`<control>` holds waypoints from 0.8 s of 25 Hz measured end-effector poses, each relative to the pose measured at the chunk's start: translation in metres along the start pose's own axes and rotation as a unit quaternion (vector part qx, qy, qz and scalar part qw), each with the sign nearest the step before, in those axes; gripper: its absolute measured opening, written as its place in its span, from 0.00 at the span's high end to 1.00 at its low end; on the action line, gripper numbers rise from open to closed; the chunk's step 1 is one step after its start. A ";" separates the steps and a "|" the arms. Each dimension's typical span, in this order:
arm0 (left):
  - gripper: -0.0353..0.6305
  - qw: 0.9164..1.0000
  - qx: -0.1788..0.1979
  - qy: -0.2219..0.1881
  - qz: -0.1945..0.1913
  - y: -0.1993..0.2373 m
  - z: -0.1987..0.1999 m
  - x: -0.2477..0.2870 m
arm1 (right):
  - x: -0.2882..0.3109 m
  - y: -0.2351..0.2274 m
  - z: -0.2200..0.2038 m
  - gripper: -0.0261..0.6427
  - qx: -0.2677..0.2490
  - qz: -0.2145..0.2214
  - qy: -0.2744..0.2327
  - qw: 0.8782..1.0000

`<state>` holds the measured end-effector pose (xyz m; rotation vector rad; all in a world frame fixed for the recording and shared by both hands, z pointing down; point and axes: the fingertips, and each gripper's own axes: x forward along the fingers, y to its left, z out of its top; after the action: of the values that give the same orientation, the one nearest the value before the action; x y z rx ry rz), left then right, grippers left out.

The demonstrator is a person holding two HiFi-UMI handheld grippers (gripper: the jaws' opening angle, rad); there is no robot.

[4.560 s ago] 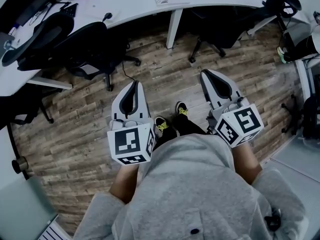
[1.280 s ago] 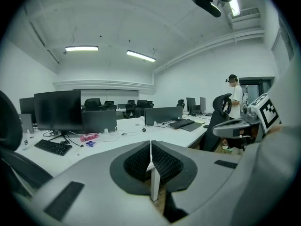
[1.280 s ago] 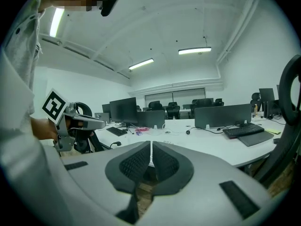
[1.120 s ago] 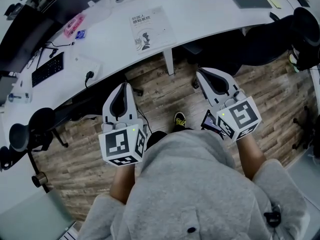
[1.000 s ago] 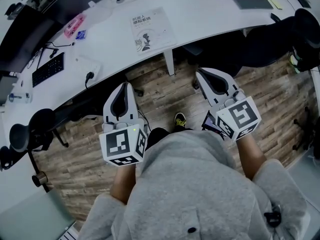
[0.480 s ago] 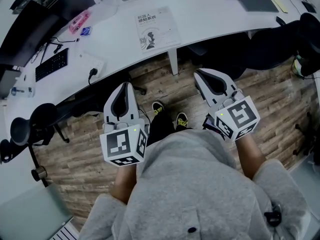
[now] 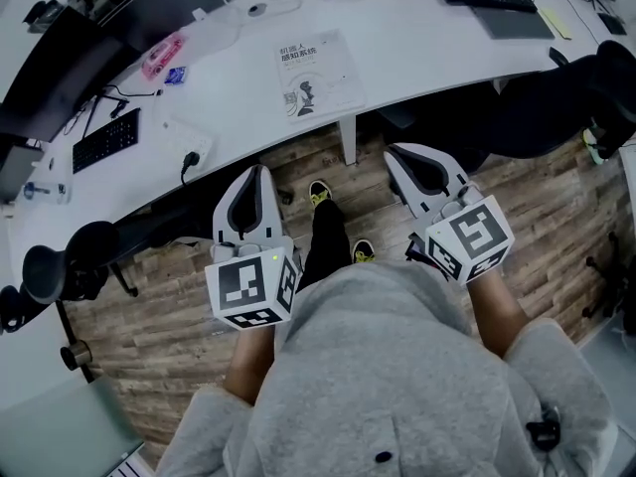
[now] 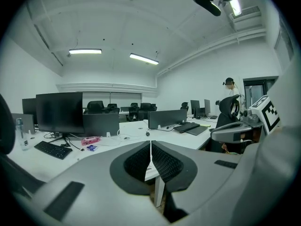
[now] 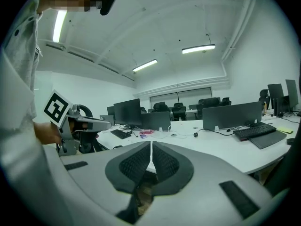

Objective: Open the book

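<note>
The head camera hangs over the person's hoodie (image 7: 388,366), staring steeply down on the left gripper (image 7: 260,170), the right gripper (image 7: 396,154), the wood floor (image 7: 159,306) and the white surface (image 7: 427,28). Each gripper camera sits close behind its own fingers (image 8: 138,161), facing nearly level across that same surface toward the monitors (image 8: 59,112), with the other gripper at its edge.

White curved desk (image 7: 417,38), black office chairs (image 7: 57,266), wood-plank floor (image 7: 149,326), ceiling strip lights (image 8: 84,51).
</note>
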<state>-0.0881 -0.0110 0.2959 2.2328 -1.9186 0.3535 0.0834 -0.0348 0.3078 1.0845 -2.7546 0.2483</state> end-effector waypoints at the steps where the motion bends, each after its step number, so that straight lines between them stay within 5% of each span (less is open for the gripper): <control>1: 0.92 1.000 -0.001 0.000 -0.002 0.002 0.001 0.005 | 0.004 -0.003 0.001 0.91 0.001 -0.002 0.000 1.000; 20: 0.92 0.999 -0.004 0.033 -0.026 0.024 0.003 0.092 | 0.073 -0.055 -0.002 0.91 0.036 -0.016 0.030 0.999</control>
<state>-0.0985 -0.1028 0.3192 2.2325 -1.8224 0.4064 0.0691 -0.1221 0.3307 1.1189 -2.6924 0.3726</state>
